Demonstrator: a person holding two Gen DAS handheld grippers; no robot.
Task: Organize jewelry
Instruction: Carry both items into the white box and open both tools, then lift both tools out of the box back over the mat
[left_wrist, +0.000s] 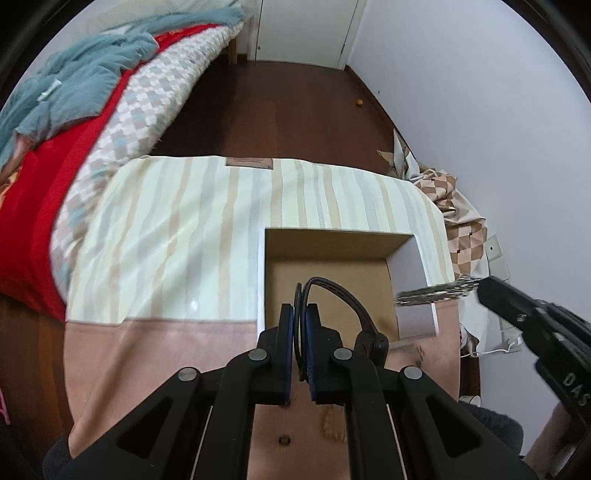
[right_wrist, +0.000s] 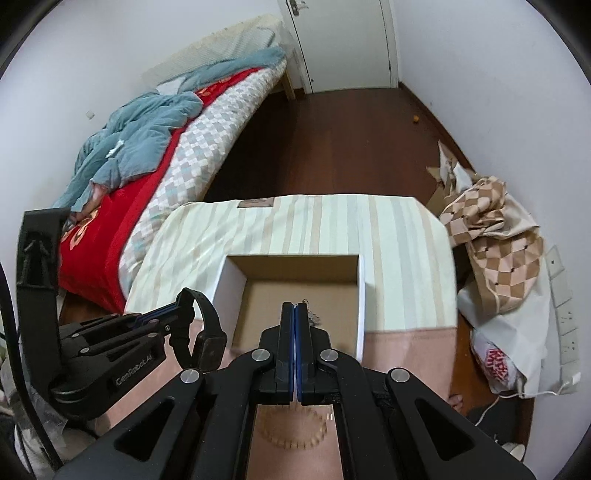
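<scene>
An open cardboard box (left_wrist: 402, 240) (right_wrist: 236, 269) with white outer walls sits on a table covered by a striped cloth. My left gripper (left_wrist: 300, 310) is shut on the strap of a black watch (left_wrist: 354, 306) and holds it above the box's near edge; in the right wrist view the left gripper (right_wrist: 181, 310) and the watch (right_wrist: 208, 332) hang at the box's left side. My right gripper (right_wrist: 295, 306) is shut on a thin silver chain (right_wrist: 313, 315) over the box. In the left wrist view the right gripper (left_wrist: 484, 290) holds the silver chain (left_wrist: 432, 293) at the box's right wall.
The striped cloth (left_wrist: 177, 236) (right_wrist: 399, 236) ends in a pink band toward me. A beaded bracelet (right_wrist: 295, 434) lies on the pink band below my right gripper. A bed (right_wrist: 159, 147) stands at left. Checkered fabric and bags (right_wrist: 495, 254) lie at right.
</scene>
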